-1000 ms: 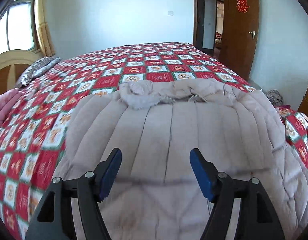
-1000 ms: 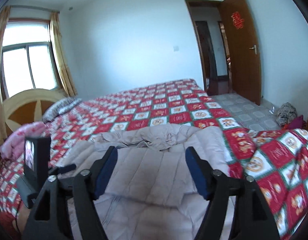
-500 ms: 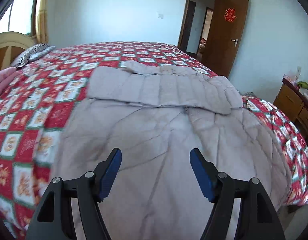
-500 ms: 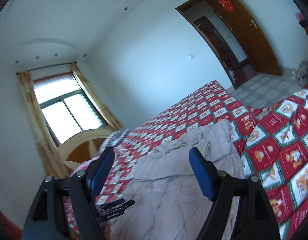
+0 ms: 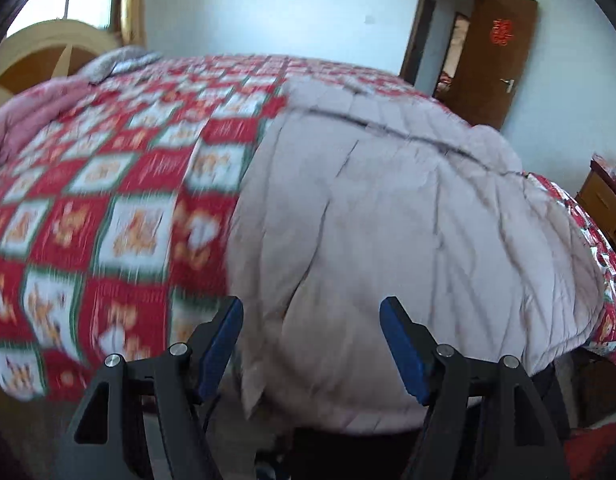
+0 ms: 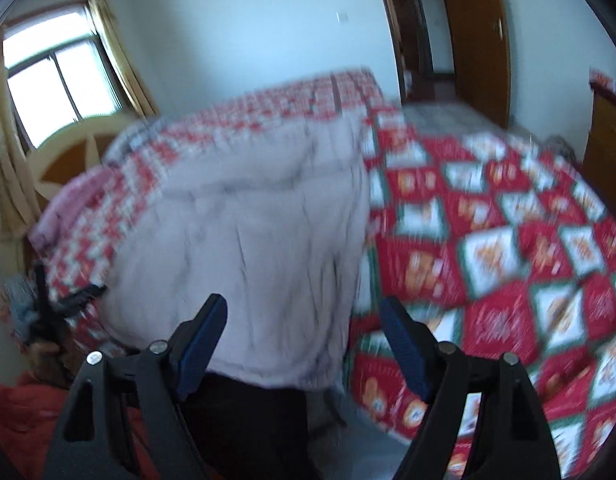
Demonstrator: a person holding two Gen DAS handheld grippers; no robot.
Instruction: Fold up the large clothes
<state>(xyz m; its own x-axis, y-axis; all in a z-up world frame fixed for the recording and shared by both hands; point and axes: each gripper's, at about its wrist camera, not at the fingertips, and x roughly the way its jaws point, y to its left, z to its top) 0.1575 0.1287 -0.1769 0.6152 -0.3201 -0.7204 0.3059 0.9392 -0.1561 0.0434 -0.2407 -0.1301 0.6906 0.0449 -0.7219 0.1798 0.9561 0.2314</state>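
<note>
A large pale grey-pink quilted coat lies spread on the bed, its near hem hanging over the front edge. It also shows in the right wrist view, blurred. My left gripper is open and empty, held just short of the hem at the coat's left side. My right gripper is open and empty, close above the hem at the coat's right side. The left gripper shows small at the left of the right wrist view.
The bed has a red, white and green patterned cover. A pink blanket and a cream headboard are at the far left. A brown door stands open at the back right. A wooden cabinet stands at the right.
Both grippers have pulled back and dropped low toward the bed's near edge. The coat's hem now hangs right in front of them. Both views are motion-blurred; both grippers remain open.
</note>
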